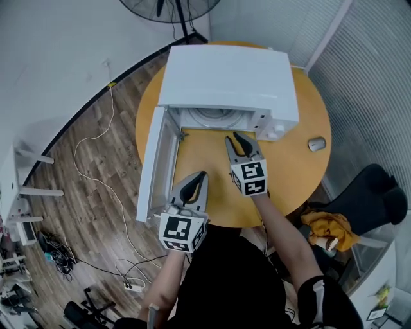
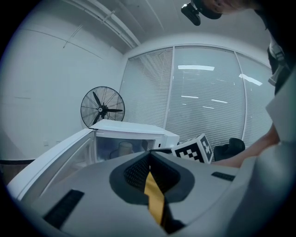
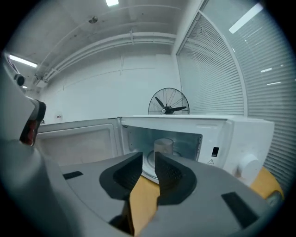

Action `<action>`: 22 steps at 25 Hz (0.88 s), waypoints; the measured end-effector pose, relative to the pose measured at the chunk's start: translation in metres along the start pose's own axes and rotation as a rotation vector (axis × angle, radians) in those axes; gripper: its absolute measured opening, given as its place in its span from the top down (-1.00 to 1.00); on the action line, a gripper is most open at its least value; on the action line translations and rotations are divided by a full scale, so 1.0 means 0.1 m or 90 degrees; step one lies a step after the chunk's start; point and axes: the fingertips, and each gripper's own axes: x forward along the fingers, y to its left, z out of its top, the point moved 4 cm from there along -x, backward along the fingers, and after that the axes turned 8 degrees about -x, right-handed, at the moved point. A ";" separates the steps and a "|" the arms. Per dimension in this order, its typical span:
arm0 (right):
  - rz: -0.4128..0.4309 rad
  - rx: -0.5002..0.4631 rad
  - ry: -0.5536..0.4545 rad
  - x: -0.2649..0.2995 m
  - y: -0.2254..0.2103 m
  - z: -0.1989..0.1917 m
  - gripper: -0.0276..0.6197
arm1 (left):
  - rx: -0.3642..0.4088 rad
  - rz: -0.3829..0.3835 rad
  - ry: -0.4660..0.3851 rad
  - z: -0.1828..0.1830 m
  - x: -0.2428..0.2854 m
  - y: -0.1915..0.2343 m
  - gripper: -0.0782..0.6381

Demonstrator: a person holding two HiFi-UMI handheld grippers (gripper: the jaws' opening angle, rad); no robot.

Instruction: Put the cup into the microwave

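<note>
The white microwave [image 1: 225,77] stands on the round orange table [image 1: 308,103] with its door [image 1: 151,167] swung wide open to the left. A pale cup [image 3: 163,147] sits upright on the turntable inside; the left gripper view also catches the cup [image 2: 125,148] through the opening. My right gripper [image 1: 232,135] hovers just outside the microwave's mouth, open by a narrow gap and holding nothing. The left gripper [image 1: 203,173] hangs nearer the table's front edge beside the door, with its tips together and nothing held.
A small grey mouse-like object [image 1: 316,144] lies on the table to the microwave's right. A standing fan [image 1: 170,9] is behind the table. A dark chair [image 1: 366,199] with yellow cloth [image 1: 327,228] sits at the right, and cables [image 1: 96,154] trail over the wooden floor on the left.
</note>
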 end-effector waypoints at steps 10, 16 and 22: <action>0.034 0.032 -0.049 -0.95 0.20 0.22 0.80 | -0.007 0.011 -0.018 -0.07 -0.38 -0.36 0.80; 0.057 0.049 -0.048 -1.47 0.36 0.25 0.87 | -0.005 0.016 -0.032 -0.09 -0.57 -0.58 0.80; 0.102 0.033 -0.058 -1.96 0.57 0.31 0.90 | -0.003 0.016 -0.044 -0.09 -0.72 -0.78 0.80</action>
